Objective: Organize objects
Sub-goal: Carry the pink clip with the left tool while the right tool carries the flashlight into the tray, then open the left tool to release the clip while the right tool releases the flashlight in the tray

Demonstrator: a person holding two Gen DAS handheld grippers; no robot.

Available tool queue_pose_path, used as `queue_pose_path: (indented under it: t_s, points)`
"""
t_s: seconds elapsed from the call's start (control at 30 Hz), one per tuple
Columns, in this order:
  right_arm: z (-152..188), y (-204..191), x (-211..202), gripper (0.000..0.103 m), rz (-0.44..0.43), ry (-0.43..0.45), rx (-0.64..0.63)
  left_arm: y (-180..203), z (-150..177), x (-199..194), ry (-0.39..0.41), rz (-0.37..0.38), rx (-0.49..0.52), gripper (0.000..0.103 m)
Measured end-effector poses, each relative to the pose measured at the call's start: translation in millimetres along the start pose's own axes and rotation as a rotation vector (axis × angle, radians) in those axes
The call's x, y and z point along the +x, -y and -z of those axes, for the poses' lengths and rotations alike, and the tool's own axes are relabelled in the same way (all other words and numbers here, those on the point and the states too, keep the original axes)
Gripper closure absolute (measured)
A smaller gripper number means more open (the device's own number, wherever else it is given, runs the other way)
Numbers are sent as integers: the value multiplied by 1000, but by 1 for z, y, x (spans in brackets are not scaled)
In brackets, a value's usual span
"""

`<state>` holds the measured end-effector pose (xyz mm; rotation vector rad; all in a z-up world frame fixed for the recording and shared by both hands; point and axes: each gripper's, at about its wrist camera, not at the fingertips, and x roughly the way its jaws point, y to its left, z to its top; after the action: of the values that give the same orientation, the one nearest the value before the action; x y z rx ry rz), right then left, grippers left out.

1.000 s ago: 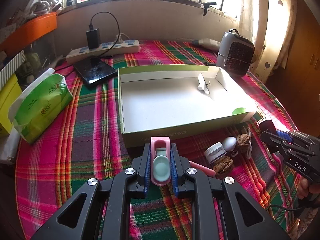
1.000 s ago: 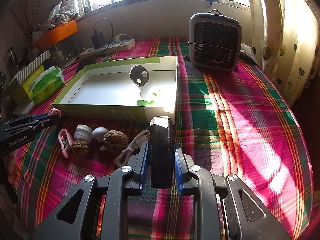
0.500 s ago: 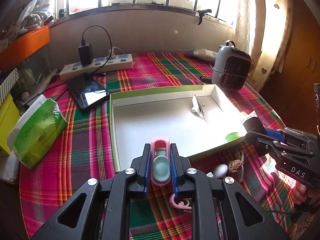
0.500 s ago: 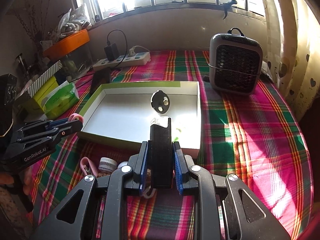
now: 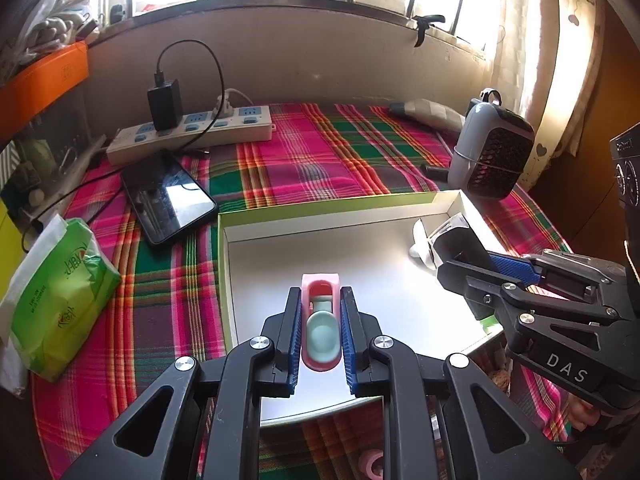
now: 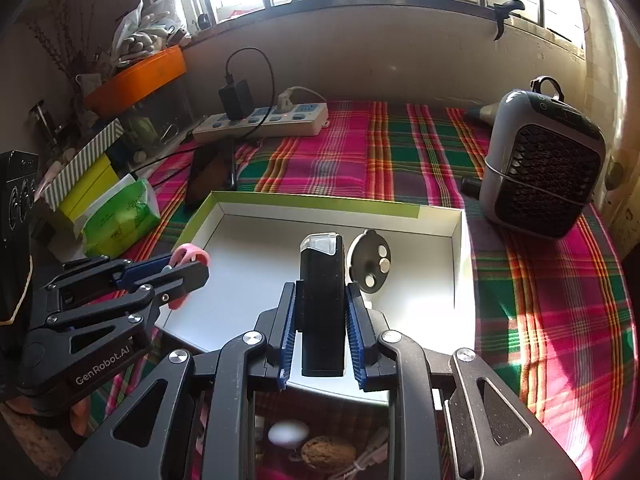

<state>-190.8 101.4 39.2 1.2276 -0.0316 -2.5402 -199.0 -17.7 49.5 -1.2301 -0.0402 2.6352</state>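
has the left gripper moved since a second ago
Yes. The left gripper, shut on the pink clip, went from short of the box's near wall to over its floor, toward the window.

A small pink clip (image 5: 321,320) with a pale green inner lever sat at the lower centre of the left wrist frame, pointing away over the white floor of a shallow green-edged box (image 5: 332,203). A black rectangular block with a clear cap (image 6: 322,304) stood upright at the centre of the right wrist frame. Just right of it, inside the box, a round dark disc with pale spots (image 6: 370,266) stood on edge.
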Motion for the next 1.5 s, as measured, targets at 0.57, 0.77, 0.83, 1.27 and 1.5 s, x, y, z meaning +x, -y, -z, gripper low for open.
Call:
queue_pose_path:
  t_s: [0.57,0.77,0.83,1.27,1.5]
  points:
    - [-28,4,56,78,-13,-86,15,-9,-21,41,-53,-13,7,87]
    - [-29,4,64,78,-11,-101,14,-10,-23,49,-61,-23,9,87]
    - [-29,4,67,78,-12,-107,14,-10,-23,52,-63,-26,11,87]
    - [-29,6,74,78,2,-113,19,-12,-23,64,-84,-39,8,87]
    - [-30,5,75,78,4,-105,21,-12,-23,65,-81,-41,6,87]
